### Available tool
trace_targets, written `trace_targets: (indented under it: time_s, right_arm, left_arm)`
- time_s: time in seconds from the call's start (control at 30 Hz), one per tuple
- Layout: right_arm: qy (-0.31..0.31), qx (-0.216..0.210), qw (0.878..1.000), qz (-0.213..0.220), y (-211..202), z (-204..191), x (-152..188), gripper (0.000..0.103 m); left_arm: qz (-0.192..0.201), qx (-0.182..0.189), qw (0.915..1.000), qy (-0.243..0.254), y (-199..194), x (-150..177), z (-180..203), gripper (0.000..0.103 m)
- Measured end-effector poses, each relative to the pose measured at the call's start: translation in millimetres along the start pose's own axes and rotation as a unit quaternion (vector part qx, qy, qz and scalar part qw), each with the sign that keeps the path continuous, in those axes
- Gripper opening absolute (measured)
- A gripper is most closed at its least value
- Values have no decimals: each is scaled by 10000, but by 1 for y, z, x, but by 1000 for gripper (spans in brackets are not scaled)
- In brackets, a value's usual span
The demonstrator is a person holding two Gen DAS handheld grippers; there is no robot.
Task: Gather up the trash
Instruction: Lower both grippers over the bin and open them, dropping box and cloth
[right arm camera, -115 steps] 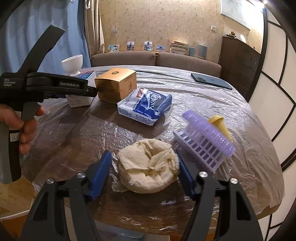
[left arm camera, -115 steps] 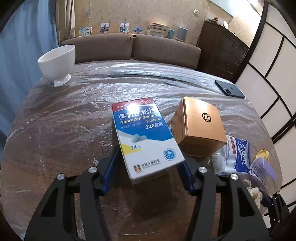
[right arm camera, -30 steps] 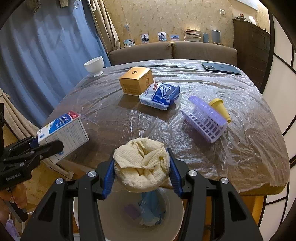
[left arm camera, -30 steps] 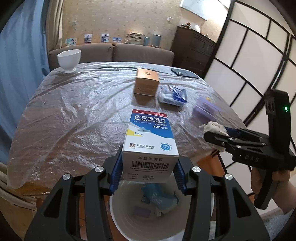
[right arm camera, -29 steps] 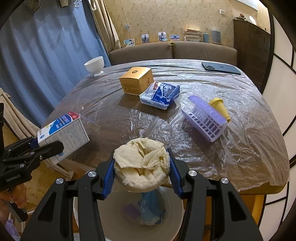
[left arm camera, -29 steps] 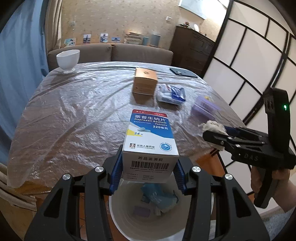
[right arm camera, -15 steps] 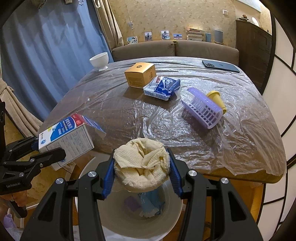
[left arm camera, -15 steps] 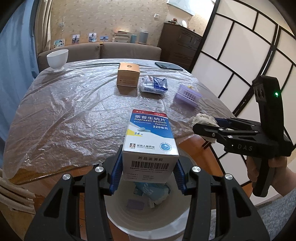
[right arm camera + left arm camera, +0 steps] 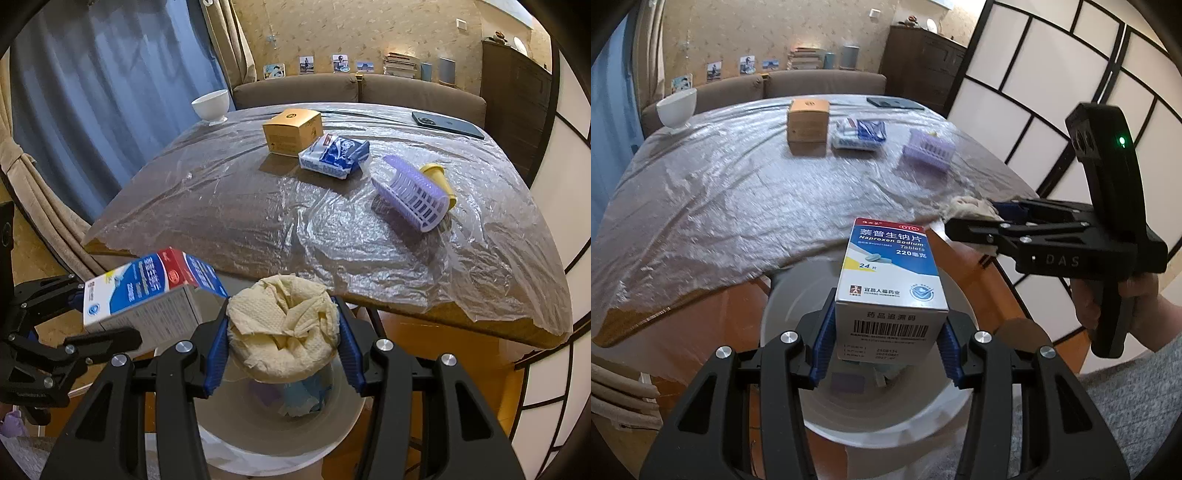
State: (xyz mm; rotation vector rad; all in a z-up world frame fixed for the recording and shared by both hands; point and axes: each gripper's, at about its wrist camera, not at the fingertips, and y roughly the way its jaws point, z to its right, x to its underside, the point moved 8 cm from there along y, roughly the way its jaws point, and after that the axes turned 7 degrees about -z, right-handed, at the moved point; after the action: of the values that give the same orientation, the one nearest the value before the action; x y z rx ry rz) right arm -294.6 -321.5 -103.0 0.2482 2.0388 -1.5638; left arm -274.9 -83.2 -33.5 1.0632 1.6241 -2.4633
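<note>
My left gripper is shut on a white and blue medicine box and holds it above the white trash bin, which has scraps inside. My right gripper is shut on a crumpled cream paper wad, also above the bin. The left view shows the right gripper with the wad at the table's edge. The right view shows the left gripper's box at lower left.
On the plastic-covered table lie a tan box, a blue tissue pack, a purple basket with a yellow cup, a white bowl and a dark phone. A sofa stands behind.
Both grippers have drawn back from the table and now hang over the bin, each still holding its item. The table looks farther away.
</note>
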Motion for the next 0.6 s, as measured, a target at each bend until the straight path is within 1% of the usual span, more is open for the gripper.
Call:
trace_targets:
  time_s: [0.17, 0.4, 0.6]
  right_arm:
    - [-39, -39, 10000, -69, 2, -1, 7, 50]
    - [-185, -89, 9995, -245, 10, -7, 17, 50]
    - [-198, -92, 9990, -394, 23, -5, 22, 50]
  left_arm:
    - [-161, 4, 9999, 61, 7, 7, 4, 49]
    - [-440, -123, 9989, -55, 22, 16, -2, 49]
    - [-584, -226, 9979, -171, 32, 20, -10, 49]
